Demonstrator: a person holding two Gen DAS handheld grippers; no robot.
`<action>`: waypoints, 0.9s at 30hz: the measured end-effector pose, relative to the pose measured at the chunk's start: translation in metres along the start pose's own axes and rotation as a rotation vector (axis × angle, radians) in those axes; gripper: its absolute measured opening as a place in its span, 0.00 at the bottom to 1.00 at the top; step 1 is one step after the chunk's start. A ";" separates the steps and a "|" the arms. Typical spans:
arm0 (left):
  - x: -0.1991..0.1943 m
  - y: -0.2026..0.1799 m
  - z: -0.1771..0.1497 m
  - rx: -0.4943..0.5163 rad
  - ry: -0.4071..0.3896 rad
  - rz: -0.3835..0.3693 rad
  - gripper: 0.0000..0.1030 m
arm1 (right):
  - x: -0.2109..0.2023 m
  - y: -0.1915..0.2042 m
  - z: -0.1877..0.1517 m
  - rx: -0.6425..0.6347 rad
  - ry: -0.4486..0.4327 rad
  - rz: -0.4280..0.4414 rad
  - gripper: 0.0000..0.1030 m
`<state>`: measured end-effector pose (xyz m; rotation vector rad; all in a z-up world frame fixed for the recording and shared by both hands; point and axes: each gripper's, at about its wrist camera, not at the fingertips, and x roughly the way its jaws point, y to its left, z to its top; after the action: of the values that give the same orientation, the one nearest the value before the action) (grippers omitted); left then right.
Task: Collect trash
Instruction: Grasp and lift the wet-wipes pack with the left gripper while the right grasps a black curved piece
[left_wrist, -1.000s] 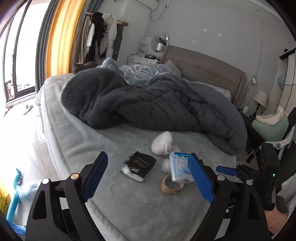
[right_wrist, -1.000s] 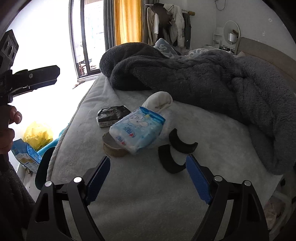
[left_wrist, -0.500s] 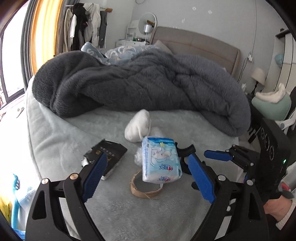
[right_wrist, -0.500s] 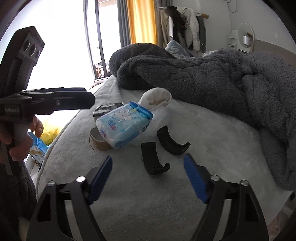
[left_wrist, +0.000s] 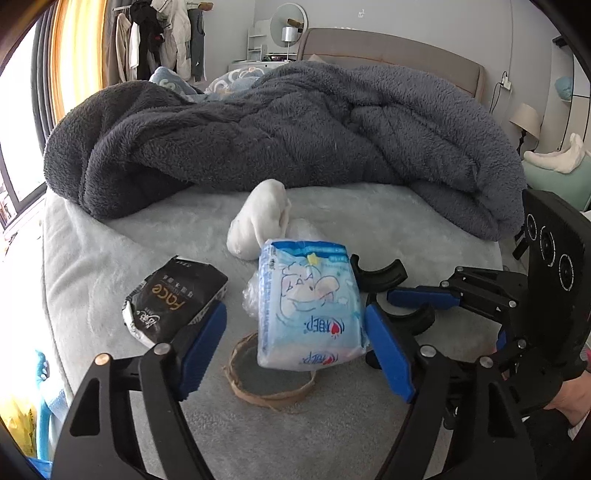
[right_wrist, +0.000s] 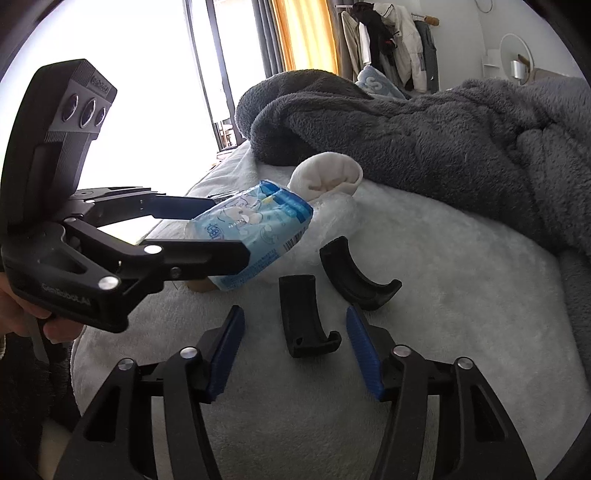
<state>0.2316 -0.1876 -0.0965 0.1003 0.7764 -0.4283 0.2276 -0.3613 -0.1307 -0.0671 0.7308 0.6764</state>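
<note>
A blue-and-white tissue pack (left_wrist: 310, 302) leans on a brown tape ring (left_wrist: 269, 373) on the pale bed cover. My left gripper (left_wrist: 295, 314) is closing around the pack. Its right pad touches the pack's edge, while a gap remains at the left pad. In the right wrist view the left gripper (right_wrist: 227, 229) straddles the same pack (right_wrist: 258, 221). My right gripper (right_wrist: 293, 321) is closing around a black curved plastic piece (right_wrist: 299, 317) that lies between its pads untouched. A second curved piece (right_wrist: 354, 273) lies just beyond. A black snack packet (left_wrist: 177, 295) is left of the pack.
A rolled white sock (left_wrist: 258, 221) and crumpled clear plastic (left_wrist: 303, 229) lie behind the pack. A dark grey fleece blanket (left_wrist: 277, 136) is heaped across the bed further back. The bed's edge drops off at the left, with a yellow bag (left_wrist: 14, 417) on the floor below.
Both grippers came forward and down toward the bed. The left one's jaws narrowed around the tissue pack, and the right one's jaws narrowed around the near black curved piece.
</note>
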 end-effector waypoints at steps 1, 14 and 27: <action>0.002 0.000 0.000 -0.009 0.005 -0.003 0.74 | 0.001 -0.001 0.000 0.000 0.000 0.003 0.53; 0.008 -0.009 0.000 0.028 0.019 -0.012 0.48 | 0.008 -0.003 0.002 0.008 0.002 0.019 0.41; -0.029 0.019 0.005 -0.067 -0.072 -0.025 0.47 | 0.019 0.001 0.008 -0.005 0.048 -0.034 0.19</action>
<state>0.2245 -0.1620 -0.0743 0.0127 0.7210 -0.4273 0.2423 -0.3482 -0.1372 -0.1004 0.7724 0.6459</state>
